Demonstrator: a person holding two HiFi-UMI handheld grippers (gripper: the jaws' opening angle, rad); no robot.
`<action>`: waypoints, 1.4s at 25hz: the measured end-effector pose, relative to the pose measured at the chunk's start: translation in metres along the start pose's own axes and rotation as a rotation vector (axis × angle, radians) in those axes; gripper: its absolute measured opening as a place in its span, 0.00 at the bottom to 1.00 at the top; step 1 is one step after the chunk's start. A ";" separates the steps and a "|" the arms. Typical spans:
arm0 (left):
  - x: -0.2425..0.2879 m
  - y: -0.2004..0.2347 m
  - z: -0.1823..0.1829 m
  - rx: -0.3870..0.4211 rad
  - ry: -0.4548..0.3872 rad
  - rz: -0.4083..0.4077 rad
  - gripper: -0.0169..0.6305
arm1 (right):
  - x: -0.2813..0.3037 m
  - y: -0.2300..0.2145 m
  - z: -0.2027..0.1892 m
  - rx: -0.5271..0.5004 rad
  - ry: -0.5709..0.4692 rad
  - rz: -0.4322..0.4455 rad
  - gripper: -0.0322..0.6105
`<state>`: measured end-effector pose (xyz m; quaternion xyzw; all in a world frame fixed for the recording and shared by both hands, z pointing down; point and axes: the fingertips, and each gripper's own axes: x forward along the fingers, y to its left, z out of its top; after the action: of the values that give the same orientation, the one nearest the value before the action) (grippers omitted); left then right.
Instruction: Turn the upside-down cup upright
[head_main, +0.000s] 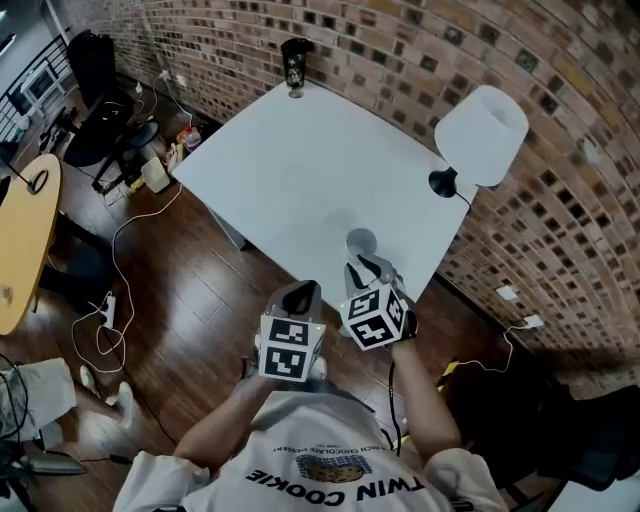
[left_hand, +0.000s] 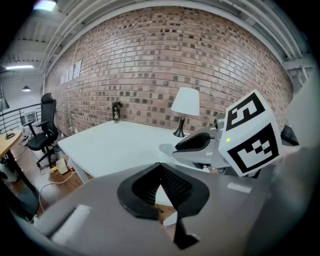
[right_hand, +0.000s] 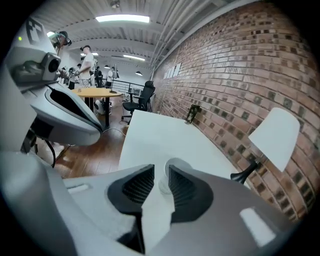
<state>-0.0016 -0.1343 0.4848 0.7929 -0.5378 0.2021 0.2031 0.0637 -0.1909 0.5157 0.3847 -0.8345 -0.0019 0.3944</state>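
**Cup near the table edge, right tool narrowly parted**

In the head view the cup (head_main: 361, 242) stands just below centre, near the lower edge of the white table (head_main: 300, 170). Its mouth seems to face up. Your right gripper (right_hand: 161, 172) has its jaws a narrow gap apart and grips nothing. The cup shows through that gap, just beyond the tips. Your left gripper (left_hand: 160, 167) has its jaws closed together on nothing. It is off the table at lower centre, just left of the right one.

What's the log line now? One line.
left gripper: jaws shut, empty | right gripper: jaws apart, facing cup | cup: on table, ungripped
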 end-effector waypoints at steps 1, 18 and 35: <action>0.003 0.003 0.001 -0.001 0.002 -0.001 0.03 | 0.006 -0.001 -0.001 -0.010 0.014 0.004 0.17; 0.062 0.041 0.025 0.020 0.027 -0.142 0.03 | 0.056 -0.004 -0.008 0.125 0.165 0.115 0.09; 0.077 0.025 0.026 0.053 0.053 -0.217 0.03 | 0.047 -0.038 -0.032 1.337 -0.291 0.350 0.09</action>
<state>0.0036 -0.2164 0.5075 0.8459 -0.4377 0.2139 0.2172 0.0908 -0.2376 0.5571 0.4006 -0.7506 0.5234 -0.0474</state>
